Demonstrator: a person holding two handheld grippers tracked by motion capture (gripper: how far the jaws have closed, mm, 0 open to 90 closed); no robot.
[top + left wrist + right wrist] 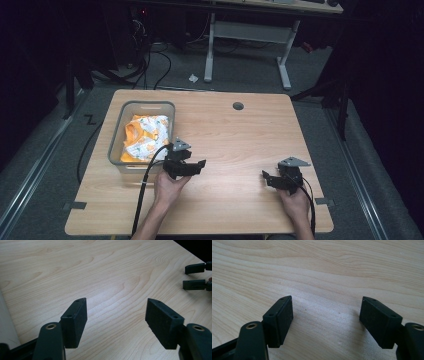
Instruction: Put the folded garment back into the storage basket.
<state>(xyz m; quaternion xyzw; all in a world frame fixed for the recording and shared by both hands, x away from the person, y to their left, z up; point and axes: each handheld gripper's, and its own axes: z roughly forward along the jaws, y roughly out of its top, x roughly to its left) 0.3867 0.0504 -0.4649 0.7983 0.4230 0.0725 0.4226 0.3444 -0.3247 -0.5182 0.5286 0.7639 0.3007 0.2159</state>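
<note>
Left gripper (pixel 201 164) sits just off the near right corner of the clear bin (pixel 119 131), jaws spread wide with nothing but bare wood between them. Right gripper (pixel 264 176) rests near the worktop's (pixel 235 135) near right corner, jaws likewise wide apart and empty, pointing toward the left one. Both are held low over the surface, well apart. An orange-and-white cloth (pixel 145 135) lies bunched inside the bin, by the worktop's left edge.

A dim lab: a wooden table (pixel 225 125) on grey carpet, loose cables (pixel 150 65), and another desk frame (pixel 247 35) behind.
</note>
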